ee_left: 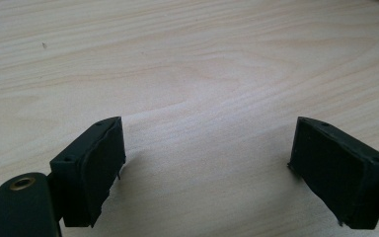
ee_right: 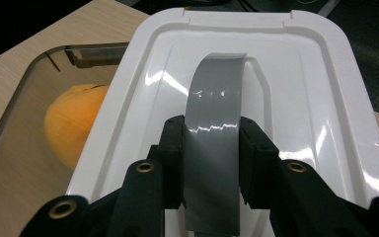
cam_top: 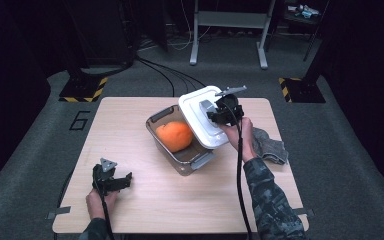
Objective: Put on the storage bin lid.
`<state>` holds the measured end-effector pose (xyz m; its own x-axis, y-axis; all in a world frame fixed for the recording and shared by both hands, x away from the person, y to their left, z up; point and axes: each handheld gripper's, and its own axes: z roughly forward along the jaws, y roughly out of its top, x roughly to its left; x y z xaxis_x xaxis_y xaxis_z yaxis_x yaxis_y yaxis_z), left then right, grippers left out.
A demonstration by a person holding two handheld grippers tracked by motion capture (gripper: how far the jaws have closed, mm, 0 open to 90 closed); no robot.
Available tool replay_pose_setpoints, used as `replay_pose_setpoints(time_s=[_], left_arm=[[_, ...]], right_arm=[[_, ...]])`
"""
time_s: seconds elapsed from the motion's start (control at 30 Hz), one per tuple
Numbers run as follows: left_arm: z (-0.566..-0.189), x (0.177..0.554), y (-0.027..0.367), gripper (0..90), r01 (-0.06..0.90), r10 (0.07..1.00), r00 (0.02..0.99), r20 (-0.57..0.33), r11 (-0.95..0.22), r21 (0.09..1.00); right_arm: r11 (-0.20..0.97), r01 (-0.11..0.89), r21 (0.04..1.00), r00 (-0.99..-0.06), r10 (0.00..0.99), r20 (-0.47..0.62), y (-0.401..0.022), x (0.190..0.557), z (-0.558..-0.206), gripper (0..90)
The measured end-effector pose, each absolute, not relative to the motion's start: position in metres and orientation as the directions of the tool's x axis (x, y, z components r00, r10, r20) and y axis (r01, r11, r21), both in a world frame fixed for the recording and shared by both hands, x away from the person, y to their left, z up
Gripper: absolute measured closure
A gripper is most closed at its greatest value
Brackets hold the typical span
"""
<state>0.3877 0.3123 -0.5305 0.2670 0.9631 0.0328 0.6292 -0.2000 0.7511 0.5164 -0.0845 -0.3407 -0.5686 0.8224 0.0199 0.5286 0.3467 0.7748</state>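
A clear plastic container [cam_top: 155,129] stands mid-table with an orange [cam_top: 174,135] inside; in the right gripper view the orange [ee_right: 74,121] shows through the clear wall [ee_right: 24,74]. My right gripper [cam_top: 215,116] holds the white lid [cam_top: 200,107] tilted over the container's right side. Its jaws are shut on the lid's grey tape handle [ee_right: 214,123], and the white lid [ee_right: 316,98] spreads out beyond my right gripper [ee_right: 212,163]. My left gripper [cam_top: 125,181] rests low near the table's front left, open, and my left gripper [ee_left: 207,163] has bare wood between its pads.
A grey cloth [cam_top: 270,145] lies on the table just right of the container, beside the right hand. The wooden table [cam_top: 145,210] has free room at the front and left. Beyond it are a dark floor, cables and a metal stand [cam_top: 230,22].
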Motion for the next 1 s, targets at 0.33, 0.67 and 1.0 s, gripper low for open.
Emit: replay_pose_setpoints(time_s=[0.33,0.67,1.0], left_arm=[[-0.531,0.388,0.312,13.5,0.627,0.964,0.265,0.029,-0.195,0.754],[-0.530,0.388,0.313,13.5,0.631,0.961,0.273,0.032,-0.204,0.748],[-0.530,0.388,0.314,13.5,0.632,0.960,0.277,0.040,-0.213,0.745]], right_arm=[[0.369,0.517,0.773,-0.603,0.798,0.022,-0.061,0.509,-0.338,67.2],[0.394,0.505,0.768,-0.643,0.765,0.031,-0.044,0.504,-0.339,67.2],[0.423,0.498,0.757,-0.683,0.729,0.042,-0.021,0.501,-0.346,67.2]])
